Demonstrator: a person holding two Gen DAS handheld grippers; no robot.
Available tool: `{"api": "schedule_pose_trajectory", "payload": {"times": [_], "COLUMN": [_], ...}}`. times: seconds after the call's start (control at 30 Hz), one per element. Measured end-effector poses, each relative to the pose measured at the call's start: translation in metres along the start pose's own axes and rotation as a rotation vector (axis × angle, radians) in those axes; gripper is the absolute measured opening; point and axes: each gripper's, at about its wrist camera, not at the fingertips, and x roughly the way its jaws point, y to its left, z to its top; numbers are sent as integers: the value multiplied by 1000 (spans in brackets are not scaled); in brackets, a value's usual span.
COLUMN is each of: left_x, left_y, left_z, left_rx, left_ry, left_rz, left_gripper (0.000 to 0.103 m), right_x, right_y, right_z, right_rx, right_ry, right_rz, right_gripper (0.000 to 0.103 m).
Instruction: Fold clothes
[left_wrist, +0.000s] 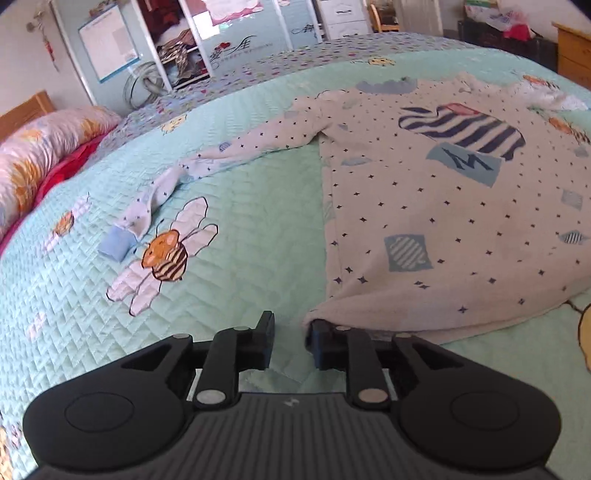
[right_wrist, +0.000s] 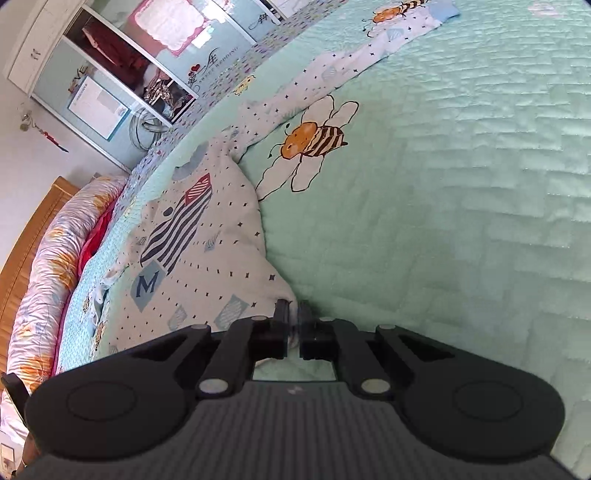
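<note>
A white long-sleeved top (left_wrist: 443, 206) with small dark stars, blue patches and a striped print lies spread flat on the green quilted bedspread (left_wrist: 258, 236). One sleeve (left_wrist: 221, 155) stretches out to the left, ending in a blue cuff (left_wrist: 116, 243). My left gripper (left_wrist: 290, 338) is open at the top's lower left hem corner; the right finger (left_wrist: 321, 343) touches the hem edge. In the right wrist view, my right gripper (right_wrist: 293, 328) is shut on the other hem corner of the top (right_wrist: 207, 236). The other sleeve (right_wrist: 332, 74) runs away toward the upper right.
A bee print (left_wrist: 166, 254) marks the bedspread beside the sleeve. A flowered pillow (left_wrist: 40, 155) and wooden headboard (left_wrist: 26, 107) lie at the left. A wardrobe (left_wrist: 177, 44) and drawers stand beyond the bed. Open bedspread (right_wrist: 461, 184) spreads to the right.
</note>
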Motion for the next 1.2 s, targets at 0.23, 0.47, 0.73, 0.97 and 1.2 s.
{"api": "schedule_pose_trajectory", "payload": {"times": [0.23, 0.47, 0.73, 0.97, 1.2], "left_x": [-25, -51, -34, -27, -22], "left_y": [20, 7, -50, -78, -83], "left_z": [-18, -40, -15, 10, 5], "left_rx": [-220, -291, -254, -172, -228], "left_ry": [62, 93, 177, 149, 214], "left_rz": [-138, -196, -533, -593, -716], "left_gripper": [34, 34, 36, 37, 38], "right_x": [-40, 8, 50, 42, 51], "right_y": [57, 115, 144, 141, 131], "right_z": [-27, -82, -77, -17, -34], "right_rx": [-372, -629, -632, -452, -441], "right_ry": [-142, 184, 337, 59, 207], "right_rz": [-148, 115, 216, 283, 309], "right_gripper": [19, 23, 48, 47, 49]}}
